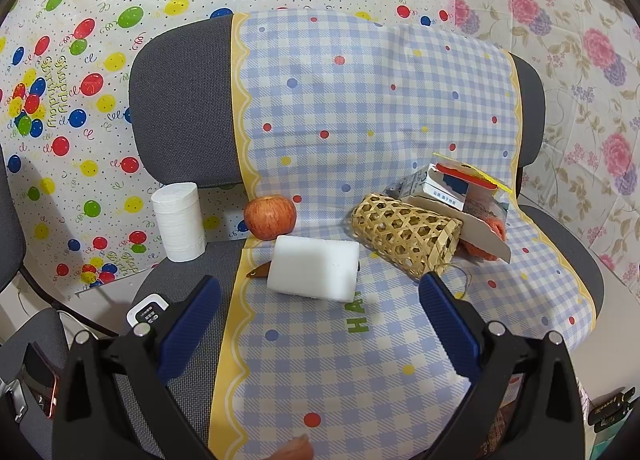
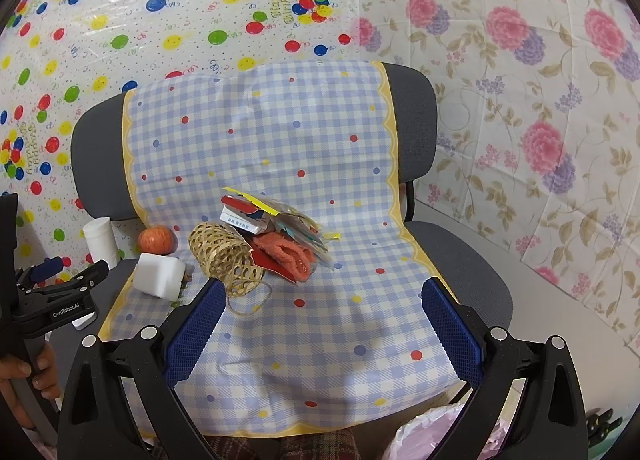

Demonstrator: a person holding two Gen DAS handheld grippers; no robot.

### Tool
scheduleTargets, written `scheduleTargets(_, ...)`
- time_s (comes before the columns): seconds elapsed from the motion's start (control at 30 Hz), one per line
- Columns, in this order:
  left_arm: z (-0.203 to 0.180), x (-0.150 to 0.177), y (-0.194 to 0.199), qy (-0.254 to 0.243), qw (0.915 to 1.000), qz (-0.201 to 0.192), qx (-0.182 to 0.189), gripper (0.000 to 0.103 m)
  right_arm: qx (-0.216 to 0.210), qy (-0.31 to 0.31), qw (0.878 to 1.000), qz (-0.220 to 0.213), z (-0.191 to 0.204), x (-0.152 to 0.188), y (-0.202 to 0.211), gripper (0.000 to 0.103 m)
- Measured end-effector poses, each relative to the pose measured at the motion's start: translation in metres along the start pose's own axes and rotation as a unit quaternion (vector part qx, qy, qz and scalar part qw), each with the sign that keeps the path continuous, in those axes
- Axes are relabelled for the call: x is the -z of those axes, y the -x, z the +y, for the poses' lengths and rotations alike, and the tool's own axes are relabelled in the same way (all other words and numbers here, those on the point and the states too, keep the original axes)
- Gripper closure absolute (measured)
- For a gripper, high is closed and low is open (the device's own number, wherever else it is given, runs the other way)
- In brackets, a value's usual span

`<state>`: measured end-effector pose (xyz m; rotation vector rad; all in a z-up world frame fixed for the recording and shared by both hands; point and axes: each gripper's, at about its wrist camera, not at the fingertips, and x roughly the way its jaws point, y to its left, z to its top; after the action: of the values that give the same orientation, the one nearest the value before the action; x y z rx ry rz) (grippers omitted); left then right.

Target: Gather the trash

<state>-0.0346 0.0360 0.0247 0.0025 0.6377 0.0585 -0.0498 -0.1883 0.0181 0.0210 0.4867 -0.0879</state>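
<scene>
Left gripper (image 1: 320, 300): jaws wide, empty.
Right gripper (image 2: 322, 306): wide, empty.
Trash pile (image 2: 280, 236): wrappers, carton by chair (image 2: 472, 260) backrest.
Risk: toppled basket (image 2: 226, 256) against pile might roll; loose wrappers (image 2: 300, 225) could slip off the seat's front edge.

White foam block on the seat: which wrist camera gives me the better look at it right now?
The left wrist view. The white foam block lies close and central, just beyond the open left gripper, in front of the apple. In the right wrist view it is small, at the left edge beside the woven basket.
</scene>
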Motion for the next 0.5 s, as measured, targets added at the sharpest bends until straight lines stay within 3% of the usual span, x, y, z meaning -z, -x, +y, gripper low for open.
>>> scheduleTargets(0.5, 0.0000, 0.0001, 0.0000, 0.001, 1.0000, 0.000, 0.000, 0.007, 0.001, 0.000, 1.000, 0.001, -0.0002, -0.0001, 0.0004, 0.006)
